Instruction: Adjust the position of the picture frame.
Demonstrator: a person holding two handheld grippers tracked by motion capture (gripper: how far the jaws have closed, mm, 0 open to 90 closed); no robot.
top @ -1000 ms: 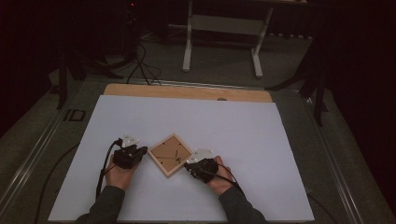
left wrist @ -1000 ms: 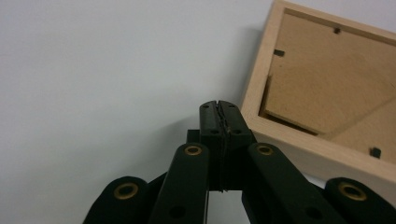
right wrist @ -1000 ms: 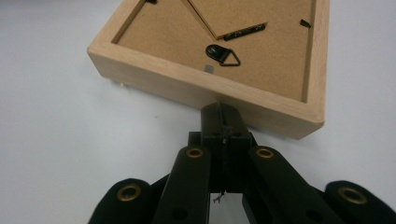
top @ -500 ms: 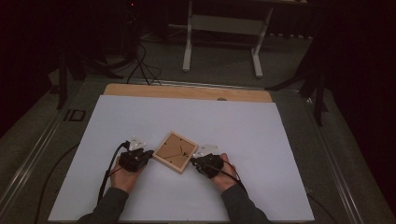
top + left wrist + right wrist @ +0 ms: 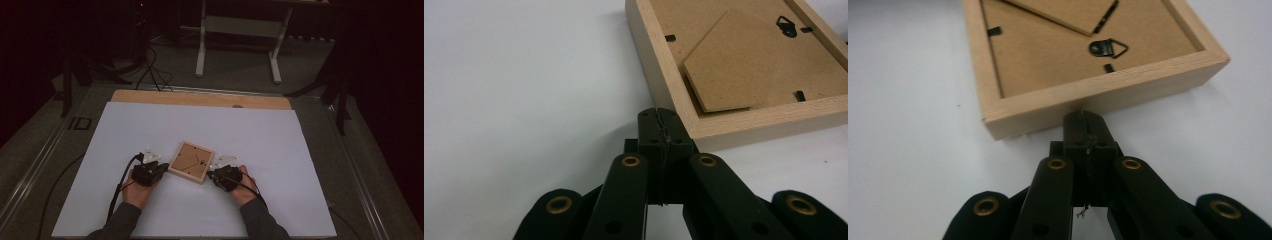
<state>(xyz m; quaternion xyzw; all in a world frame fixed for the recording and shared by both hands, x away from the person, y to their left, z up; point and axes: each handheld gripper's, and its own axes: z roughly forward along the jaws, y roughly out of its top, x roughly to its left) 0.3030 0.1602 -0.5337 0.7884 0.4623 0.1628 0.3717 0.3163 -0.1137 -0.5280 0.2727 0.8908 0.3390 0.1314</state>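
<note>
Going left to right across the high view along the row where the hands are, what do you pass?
Trailing cable → left gripper → wooden picture frame, lying back side up → right gripper → bare white table sheet.

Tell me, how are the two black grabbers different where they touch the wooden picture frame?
The left gripper comes at the frame from its left side; the right gripper comes from its right side. In its own view, the left gripper meets the frame at a corner, while the right gripper meets the frame partway along a straight side. Both are black, shut with nothing between their jaws, and their tips are against the frame's wooden edge.
</note>
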